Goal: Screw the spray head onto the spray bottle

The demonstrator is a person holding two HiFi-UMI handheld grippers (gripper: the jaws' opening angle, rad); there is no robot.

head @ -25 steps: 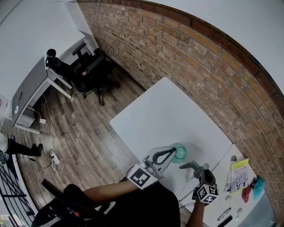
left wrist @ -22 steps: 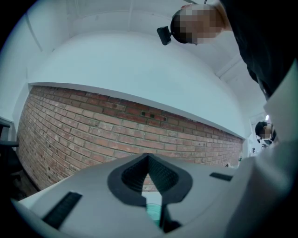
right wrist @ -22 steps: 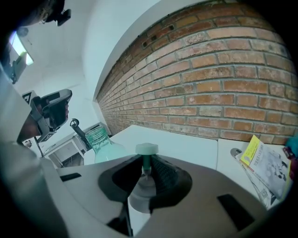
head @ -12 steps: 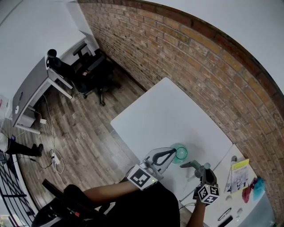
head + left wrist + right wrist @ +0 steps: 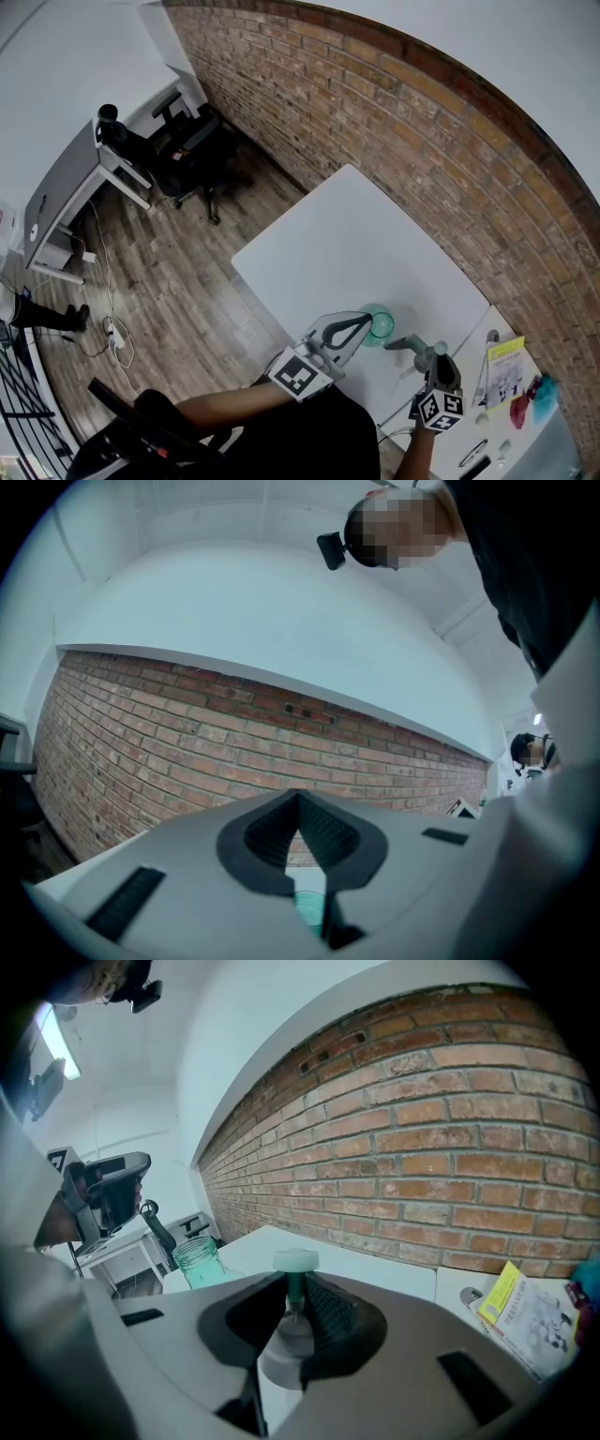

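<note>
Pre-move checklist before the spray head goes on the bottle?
1. Spray head clamped in right tool: ok.
2. Bottle upright, neck open: ok.
3. Left tool steadying bottle: cannot tell. Its jaws are together, and green shows only below them.
4. Spray head lined up over neck: not ok. It is held off to one side, apart from the bottle.
5. Nothing between spray head and neck: ok in head view.
</note>
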